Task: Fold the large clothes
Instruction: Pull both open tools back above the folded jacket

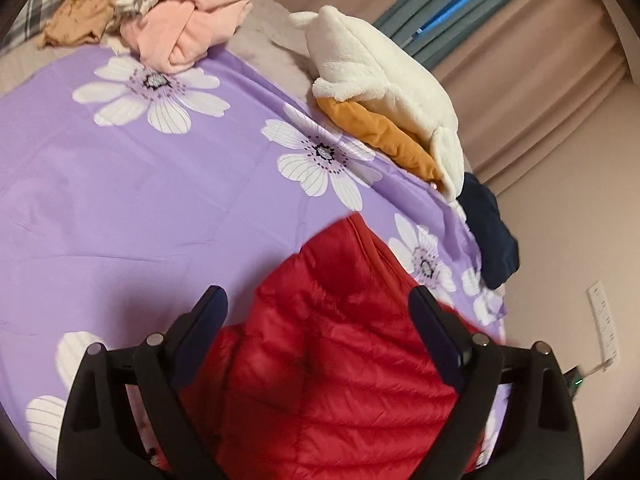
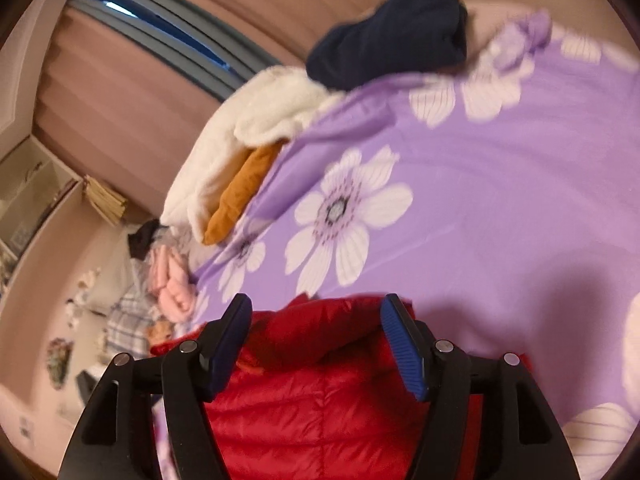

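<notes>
Bedspread (image 1: pixel 120 208), purple with white flowers, fills the left and middle of the left wrist view and serves as the folding surface. At its far left lie a crumpled tan garment (image 1: pixel 76 20) and a pile of pink clothes (image 1: pixel 192 20). Further right, at the far edge, a white fleece (image 1: pixel 372 68) rests on an ochre garment (image 1: pixel 380 136), with a navy garment (image 1: pixel 492 232) just beside them at the bed's right edge. Red quilted jacket (image 1: pixel 340 360), the task's thing, lies near the camera on the bedspread, right of centre. Left gripper (image 1: pixel 318 320) hangs above it with jaws wide apart, neither pad pressing the fabric. In the right wrist view the right gripper (image 2: pixel 316 344) is likewise spread, with the jacket below and between its fingers but not pinched; this view is blurred, so fine contact cannot be confirmed.

Step in hand, as judged: a fold of the jacket appears just laid down and let go. The next move calls for finding a fresh edge or sleeve, bringing both grippers down onto it, and pinching only one layer before carrying it across.
</notes>
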`<state>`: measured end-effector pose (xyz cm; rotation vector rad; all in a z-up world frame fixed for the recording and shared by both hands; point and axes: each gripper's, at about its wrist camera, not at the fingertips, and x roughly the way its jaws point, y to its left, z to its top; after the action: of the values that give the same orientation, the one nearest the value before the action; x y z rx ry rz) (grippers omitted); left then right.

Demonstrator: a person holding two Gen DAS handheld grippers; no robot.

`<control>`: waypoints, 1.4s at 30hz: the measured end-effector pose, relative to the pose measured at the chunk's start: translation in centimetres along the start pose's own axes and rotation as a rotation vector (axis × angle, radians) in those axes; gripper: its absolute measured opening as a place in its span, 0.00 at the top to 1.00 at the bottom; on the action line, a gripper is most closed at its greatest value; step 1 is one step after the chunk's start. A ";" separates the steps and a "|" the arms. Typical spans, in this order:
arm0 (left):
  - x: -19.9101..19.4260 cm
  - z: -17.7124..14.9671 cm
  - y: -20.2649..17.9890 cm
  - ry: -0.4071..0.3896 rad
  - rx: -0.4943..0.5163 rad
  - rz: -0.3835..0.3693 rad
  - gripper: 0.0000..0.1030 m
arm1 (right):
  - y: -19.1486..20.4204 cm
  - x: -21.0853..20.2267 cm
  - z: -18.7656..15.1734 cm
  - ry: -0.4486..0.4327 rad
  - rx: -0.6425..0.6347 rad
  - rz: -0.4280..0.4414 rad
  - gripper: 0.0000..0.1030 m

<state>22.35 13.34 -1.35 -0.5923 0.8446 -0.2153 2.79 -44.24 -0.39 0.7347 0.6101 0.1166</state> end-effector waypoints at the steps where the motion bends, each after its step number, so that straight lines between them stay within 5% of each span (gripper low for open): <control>1: -0.3 -0.4 -0.3 0.001 0.022 0.013 0.11 | 0.7 -0.7 0.1 -0.043 -0.040 -0.043 0.36; 10: 0.9 -6.6 -6.3 -0.006 0.283 0.070 0.20 | 7.6 -1.1 -5.4 -0.071 -0.488 -0.151 0.36; 14: 3.4 -9.5 -8.4 0.043 0.398 0.101 0.26 | 8.3 1.8 -8.4 0.050 -0.520 -0.104 0.36; 19: 6.1 -12.4 -8.4 0.085 0.532 0.196 0.26 | 7.9 4.6 -10.7 0.127 -0.602 -0.170 0.36; 30: 7.7 -13.3 -7.7 0.080 0.583 0.221 0.22 | 6.7 5.8 -11.9 0.127 -0.611 -0.178 0.34; 42: -0.1 -15.0 -5.5 0.026 0.554 0.217 0.21 | 6.8 -1.6 -12.3 0.103 -0.579 -0.139 0.34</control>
<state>11.24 2.76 -5.90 0.0204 0.8223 -0.2463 -4.71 -32.35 -2.18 0.1260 0.6809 0.1932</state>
